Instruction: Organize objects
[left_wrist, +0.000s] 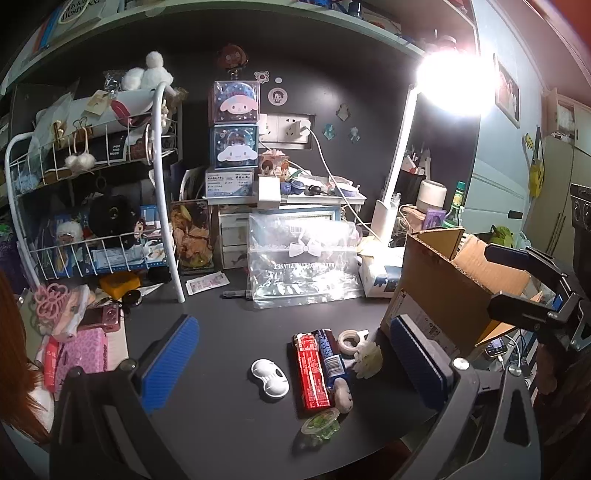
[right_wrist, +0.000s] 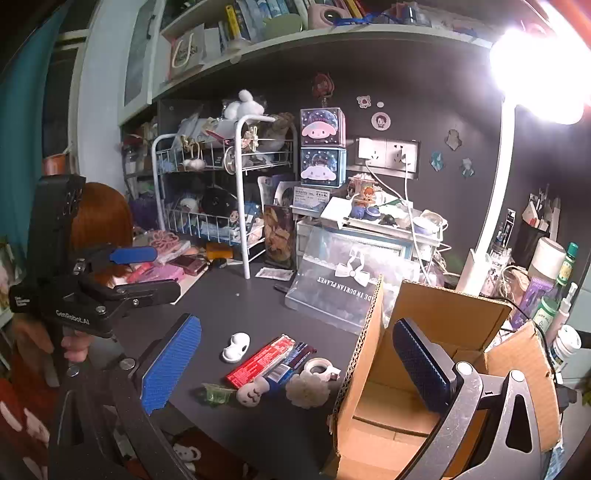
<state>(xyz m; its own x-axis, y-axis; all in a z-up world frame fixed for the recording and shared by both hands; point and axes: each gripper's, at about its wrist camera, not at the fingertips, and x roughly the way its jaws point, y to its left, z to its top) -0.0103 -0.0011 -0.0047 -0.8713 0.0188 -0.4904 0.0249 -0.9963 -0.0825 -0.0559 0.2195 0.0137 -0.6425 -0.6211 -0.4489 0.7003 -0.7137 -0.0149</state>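
A cluster of small items lies on the dark desk: a white case (left_wrist: 269, 378) (right_wrist: 236, 347), a red pack (left_wrist: 311, 371) (right_wrist: 260, 360), a blue pack (left_wrist: 330, 354), a tape roll (left_wrist: 351, 341) (right_wrist: 321, 369), a white flower-shaped piece (left_wrist: 369, 360), a small plush figure (left_wrist: 343, 397) and a green clear piece (left_wrist: 320, 424). An open cardboard box (left_wrist: 443, 295) (right_wrist: 443, 314) stands to their right. My left gripper (left_wrist: 293, 332) (right_wrist: 147, 271) hangs open above the cluster, holding nothing. My right gripper (right_wrist: 295, 323) (left_wrist: 528, 288) is open too, with its right finger over the box.
A white wire rack (left_wrist: 162, 184) full of toys stands at the back left. A clear gift bag (left_wrist: 303, 258) leans behind the cluster. A lamp base (left_wrist: 384, 218) and bottles (right_wrist: 565, 273) crowd the back right. A pink camera (left_wrist: 101, 315) lies at the left.
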